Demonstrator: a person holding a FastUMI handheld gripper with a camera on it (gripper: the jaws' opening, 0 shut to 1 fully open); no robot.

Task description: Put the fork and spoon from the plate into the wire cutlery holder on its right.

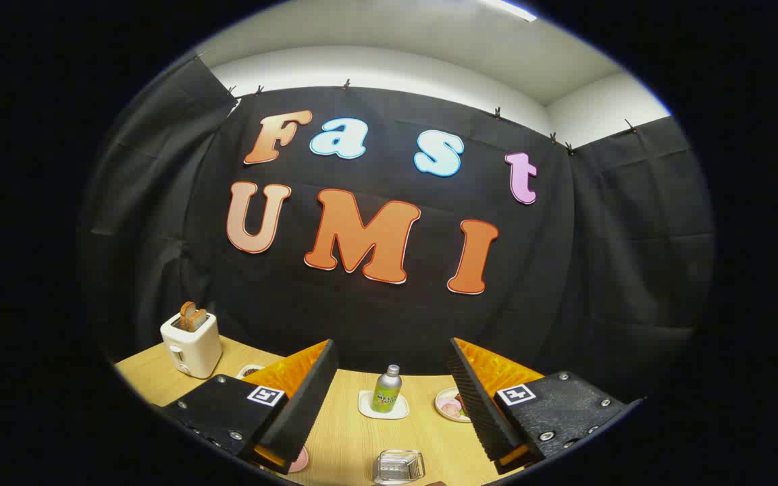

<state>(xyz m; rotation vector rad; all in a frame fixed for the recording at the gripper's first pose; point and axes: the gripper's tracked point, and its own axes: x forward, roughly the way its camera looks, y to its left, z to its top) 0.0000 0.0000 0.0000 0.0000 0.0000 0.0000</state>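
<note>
Fingers of the gripper [389,405] stand wide apart with nothing between them, held above a wooden table [348,439] — a small clear glass dish [399,466] lies nearest, in the gap. Beyond it a green bottle [387,389] stands upright on a white square coaster [369,407], a small plate [451,405] of pinkish food sits just beside the right finger, and a white toaster [191,343] with toast stands far left by the black cloth wall [375,324] — I cannot make out fork, spoon or wire holder

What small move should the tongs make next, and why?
Probably tip down toward the table. The tongs stand open with nothing between them, aimed mostly at the booth wall, with a bottle on a small tray beyond them and a clear dish just ahead. A lower aim should help find the fork and spoon.
</note>
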